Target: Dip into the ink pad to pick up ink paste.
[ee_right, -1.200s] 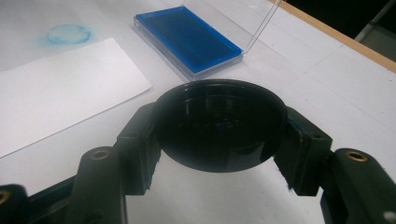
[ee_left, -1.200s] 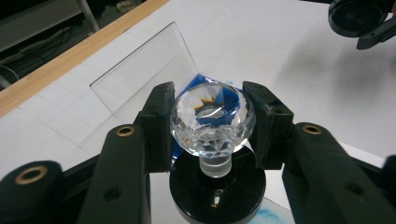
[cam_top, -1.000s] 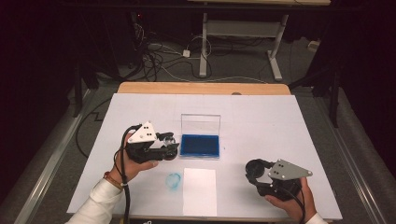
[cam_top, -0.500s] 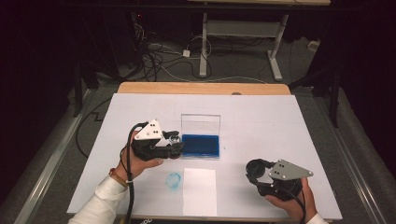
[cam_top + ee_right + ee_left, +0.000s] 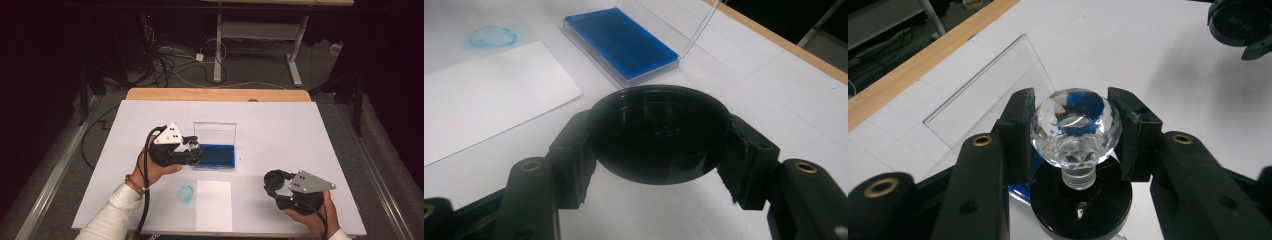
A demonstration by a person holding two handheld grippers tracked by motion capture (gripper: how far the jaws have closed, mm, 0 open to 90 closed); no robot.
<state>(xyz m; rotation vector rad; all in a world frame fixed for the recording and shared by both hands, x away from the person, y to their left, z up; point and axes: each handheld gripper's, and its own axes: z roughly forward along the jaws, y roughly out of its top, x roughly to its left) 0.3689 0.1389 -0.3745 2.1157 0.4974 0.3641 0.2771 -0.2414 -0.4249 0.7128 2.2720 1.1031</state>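
L gripper (image 5: 1075,135) fingers clamped on crystal-knob stamp (image 5: 1076,131) over blue ink pad (image 5: 216,156), mid desk (image 5: 310,130). R gripper (image 5: 659,145) fingers clamped on black cap (image 5: 659,141), near front-right corner.

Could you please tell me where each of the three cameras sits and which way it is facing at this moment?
High view: fixed above the person's side, looking forward and down on the white table; both forearms enter from the bottom, with the left gripper and right gripper.
Left gripper view: rides the left gripper, looking along its jaws at the crystal-knobbed stamp they clamp.
Right gripper view: rides the right gripper, looking along its jaws at the black cap they grip.
Shared: the high view and right gripper view both show the blue ink pad and white paper.
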